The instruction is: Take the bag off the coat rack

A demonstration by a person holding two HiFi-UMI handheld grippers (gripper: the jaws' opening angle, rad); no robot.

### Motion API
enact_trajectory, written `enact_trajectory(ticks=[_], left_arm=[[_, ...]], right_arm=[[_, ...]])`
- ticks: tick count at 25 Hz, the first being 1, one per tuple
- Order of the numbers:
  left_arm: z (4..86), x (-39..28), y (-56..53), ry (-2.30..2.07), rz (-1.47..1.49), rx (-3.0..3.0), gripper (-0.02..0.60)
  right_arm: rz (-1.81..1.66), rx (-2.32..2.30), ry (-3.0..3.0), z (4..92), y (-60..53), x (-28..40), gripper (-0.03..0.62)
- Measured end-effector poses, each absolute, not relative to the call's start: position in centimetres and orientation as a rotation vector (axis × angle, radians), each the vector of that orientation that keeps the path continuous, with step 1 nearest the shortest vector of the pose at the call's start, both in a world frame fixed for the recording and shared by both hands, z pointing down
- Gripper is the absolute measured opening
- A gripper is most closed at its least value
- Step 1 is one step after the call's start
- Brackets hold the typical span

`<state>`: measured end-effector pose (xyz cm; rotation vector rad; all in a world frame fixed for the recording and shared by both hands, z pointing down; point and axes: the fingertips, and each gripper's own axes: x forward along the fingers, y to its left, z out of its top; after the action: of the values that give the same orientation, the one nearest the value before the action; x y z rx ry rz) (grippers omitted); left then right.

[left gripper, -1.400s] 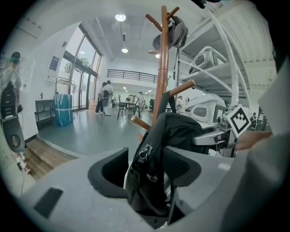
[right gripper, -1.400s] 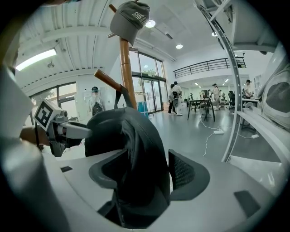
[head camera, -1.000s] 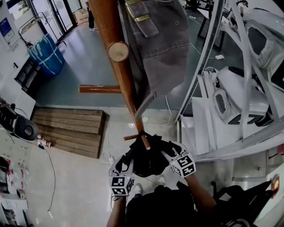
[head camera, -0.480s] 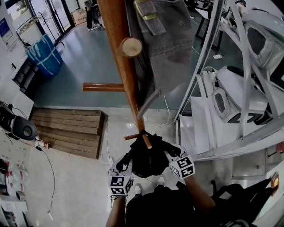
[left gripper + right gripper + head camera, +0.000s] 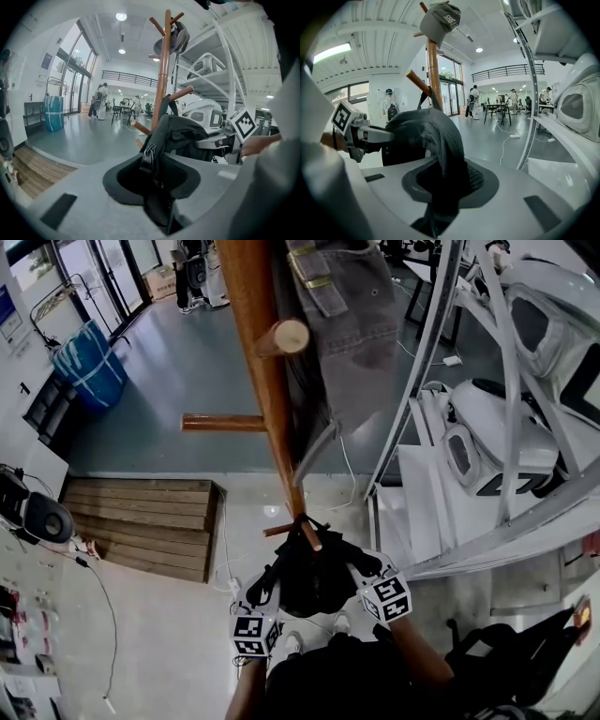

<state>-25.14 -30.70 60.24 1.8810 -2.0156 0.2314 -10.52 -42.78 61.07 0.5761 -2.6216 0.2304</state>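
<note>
1. The left hand-held gripper [image 5: 153,190] has just been closing its jaws. They now pinch a strap of the black fabric bag [image 5: 185,136], beside a small metal clasp [image 5: 149,152].
2. The right hand-held gripper [image 5: 440,190] has been closing too, and its jaws clamp a fold of the bag's cloth.
3. The bag hangs between the two grippers, on a short lower peg [image 5: 310,539] of the brown wooden coat rack [image 5: 267,381], just ahead of the jaws.
4. It looks soft, limp and light, likely to sag and slide. The strap and a thick seam seem the safest holds for lifting its loop clear of the peg's tip.
</note>
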Motion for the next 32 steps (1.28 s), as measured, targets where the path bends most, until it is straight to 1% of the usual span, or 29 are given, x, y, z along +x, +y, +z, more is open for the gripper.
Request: enact_trajectory(ticks=[17, 32], left_arm=[[56.6, -23.8, -29.4, -1.952, 0.158, 2.036, 0.100], [54.3, -21.9, -26.9, -1.835, 0.119, 2.198, 0.100]], right_arm=[[0.185, 0.725, -2.640, 57.0, -39.9, -8.4, 0.081], [0.201, 0.875, -2.612, 54.9, -35.2, -5.4, 0.077]])
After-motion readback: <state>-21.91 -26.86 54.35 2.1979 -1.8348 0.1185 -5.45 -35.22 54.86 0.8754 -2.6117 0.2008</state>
